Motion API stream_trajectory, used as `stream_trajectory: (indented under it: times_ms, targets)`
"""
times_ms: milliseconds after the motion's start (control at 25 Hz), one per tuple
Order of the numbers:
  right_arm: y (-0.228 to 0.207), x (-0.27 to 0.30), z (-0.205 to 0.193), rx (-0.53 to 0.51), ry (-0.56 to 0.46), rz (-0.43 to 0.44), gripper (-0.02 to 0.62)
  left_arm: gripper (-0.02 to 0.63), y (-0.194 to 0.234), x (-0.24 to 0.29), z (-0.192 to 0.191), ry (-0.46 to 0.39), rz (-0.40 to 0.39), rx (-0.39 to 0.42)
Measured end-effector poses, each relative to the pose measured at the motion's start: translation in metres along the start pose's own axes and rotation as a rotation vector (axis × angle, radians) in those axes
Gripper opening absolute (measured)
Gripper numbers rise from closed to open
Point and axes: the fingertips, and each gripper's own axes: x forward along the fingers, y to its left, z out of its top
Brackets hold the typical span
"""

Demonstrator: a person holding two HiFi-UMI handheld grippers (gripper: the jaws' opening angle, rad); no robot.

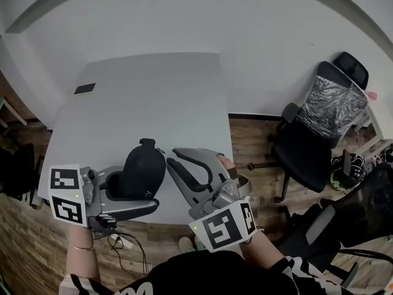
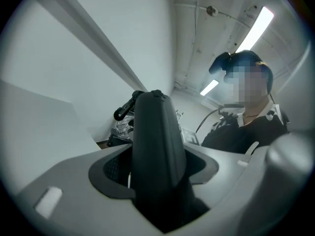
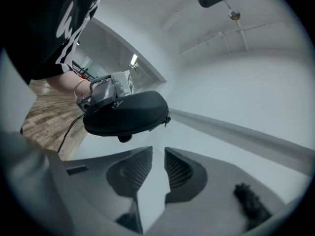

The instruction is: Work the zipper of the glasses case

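A black zippered glasses case (image 1: pixel 144 168) hangs in the air over the near edge of the grey table (image 1: pixel 153 85), standing on end. My left gripper (image 1: pixel 138 192) is shut on its lower part; in the left gripper view the case (image 2: pixel 157 146) fills the space between the jaws. A small pull tab (image 3: pixel 167 118) sticks out at the end of the case (image 3: pixel 125 113) in the right gripper view. Just right of the case, my right gripper (image 1: pixel 172 155) points at it, apart from it. Its jaws are open with nothing between them (image 3: pixel 157 154).
A small dark flat object (image 1: pixel 85 89) lies at the table's far left. A black office chair (image 1: pixel 319 134) stands to the right on the wood floor. A cable (image 1: pixel 132 244) hangs below the table's near edge. A white wall runs behind the table.
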Motion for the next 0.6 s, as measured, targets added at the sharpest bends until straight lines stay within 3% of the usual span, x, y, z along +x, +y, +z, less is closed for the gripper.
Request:
stream_trajectory:
  times_ms: [240, 600]
  targets:
    - [0.004, -0.004, 0.02, -0.123, -0.001, 0.003, 0.066, 0.282, -0.001, -0.008, -0.023, 0.214, 0.123, 0.118]
    - [0.018, -0.003, 0.013, -0.203, 0.04, 0.063, 0.066, 0.282, 0.009, -0.013, -0.027, 0.289, 0.206, 0.168]
